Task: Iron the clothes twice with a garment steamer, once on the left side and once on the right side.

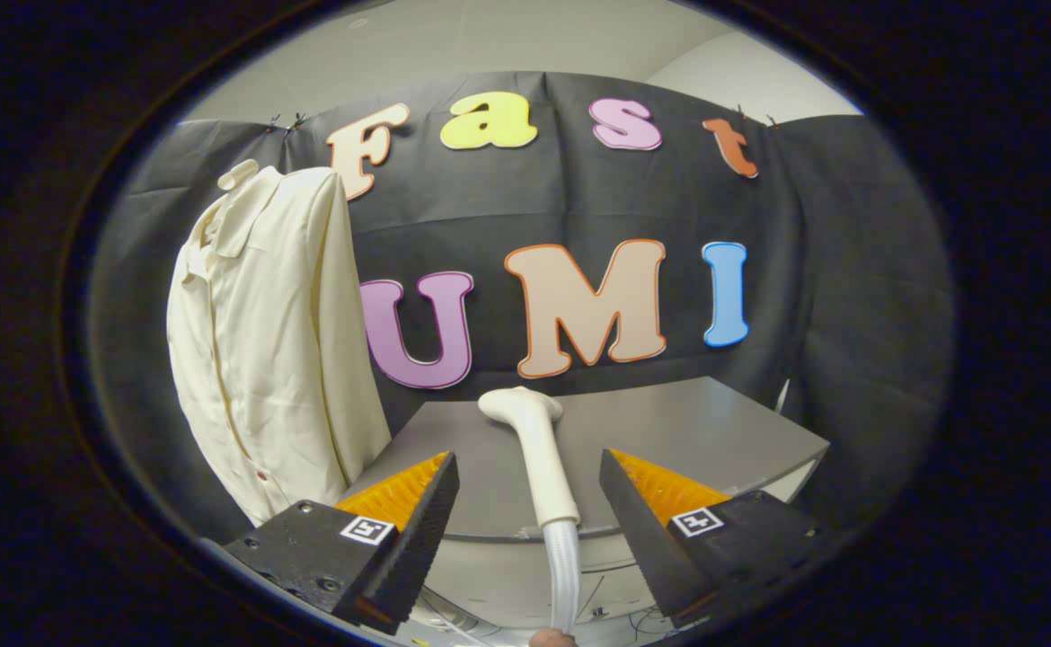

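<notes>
The garment steamer (534, 445) lies on the grey table (714, 431) between and just ahead of the gripper's (530, 503) fingers, its white handle running lengthwise away from them and a little to the left, with the bent head at the far end. Its ribbed hose (563, 575) trails back from the near end, down between the fingers and off the table edge. The jaws stand spread wide, one finger on each side of the handle and clear of it, holding and touching nothing. I judge the coming move to be a short push forward so that the handle sits squarely between the pads, then a squeeze across its width. Beyond the steamer and well off to the left, a cream shirt (265, 341) hangs upright before the black cloth wall (831, 270), unreached.
</notes>
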Motion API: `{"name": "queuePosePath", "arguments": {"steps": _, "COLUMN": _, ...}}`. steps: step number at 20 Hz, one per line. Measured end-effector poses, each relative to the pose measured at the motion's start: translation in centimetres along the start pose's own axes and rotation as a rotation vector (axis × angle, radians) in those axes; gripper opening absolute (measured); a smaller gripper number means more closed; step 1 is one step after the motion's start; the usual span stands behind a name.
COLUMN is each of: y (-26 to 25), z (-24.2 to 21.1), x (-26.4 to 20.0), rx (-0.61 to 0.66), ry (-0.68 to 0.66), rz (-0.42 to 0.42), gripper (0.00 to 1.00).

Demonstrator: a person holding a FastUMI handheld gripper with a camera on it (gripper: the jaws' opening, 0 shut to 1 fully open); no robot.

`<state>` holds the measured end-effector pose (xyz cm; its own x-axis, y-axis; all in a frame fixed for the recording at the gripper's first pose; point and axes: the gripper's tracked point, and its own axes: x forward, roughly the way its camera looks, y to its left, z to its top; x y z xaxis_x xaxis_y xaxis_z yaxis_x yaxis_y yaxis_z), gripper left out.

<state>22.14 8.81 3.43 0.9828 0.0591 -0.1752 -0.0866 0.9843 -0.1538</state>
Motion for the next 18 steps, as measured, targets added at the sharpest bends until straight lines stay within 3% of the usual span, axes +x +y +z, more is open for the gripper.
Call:
{"name": "queuePosePath", "arguments": {"steps": 6, "y": 0.5, "z": -0.8, "x": 5.9, "rx": 0.035, "ry": 0.127, "rz": 0.045, "gripper": 0.97}}
{"name": "queuePosePath", "arguments": {"steps": 12, "y": -0.9, "z": -1.6, "x": 11.6, "rx": 0.113, "ry": 0.363, "rz": 0.014, "gripper": 0.97}}
{"name": "queuePosePath", "arguments": {"steps": 18, "y": -2.0, "z": -1.2, "x": 15.2, "rx": 0.063, "ry": 0.442, "rz": -0.017, "gripper": 0.94}}
